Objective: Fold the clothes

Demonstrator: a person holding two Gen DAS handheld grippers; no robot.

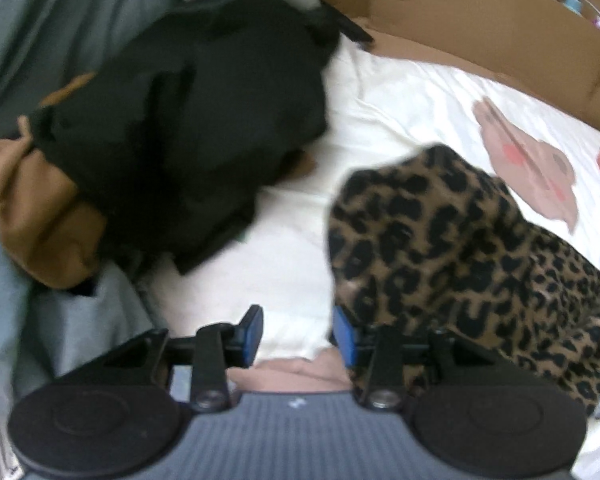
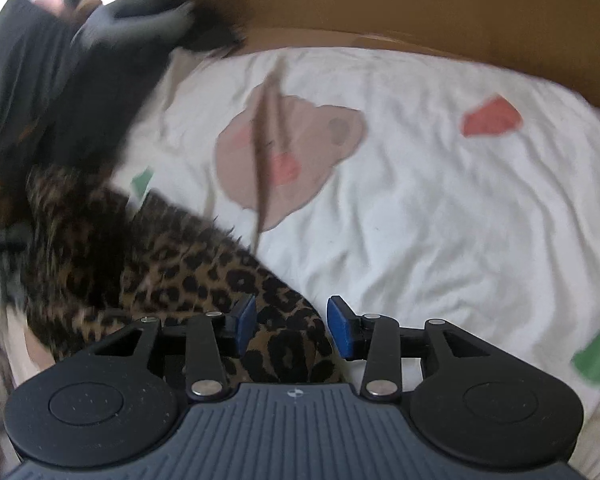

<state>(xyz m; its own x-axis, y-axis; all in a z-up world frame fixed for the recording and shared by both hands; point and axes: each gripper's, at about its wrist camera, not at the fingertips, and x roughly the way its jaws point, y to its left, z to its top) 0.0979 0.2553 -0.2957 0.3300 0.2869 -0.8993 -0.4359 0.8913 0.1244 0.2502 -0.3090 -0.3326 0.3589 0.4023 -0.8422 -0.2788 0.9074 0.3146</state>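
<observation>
Hovering with both the left gripper and right gripper part-open and empty, we judge ourselves between folds, needing next to pinch an edge of the leopard-print garment (bunched on the white sheet).

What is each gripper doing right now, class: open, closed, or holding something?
Left gripper: open, nothing between its pads; leopard-print garment lies beside it.
Right gripper: open over the leopard-print garment, not gripping it.
</observation>
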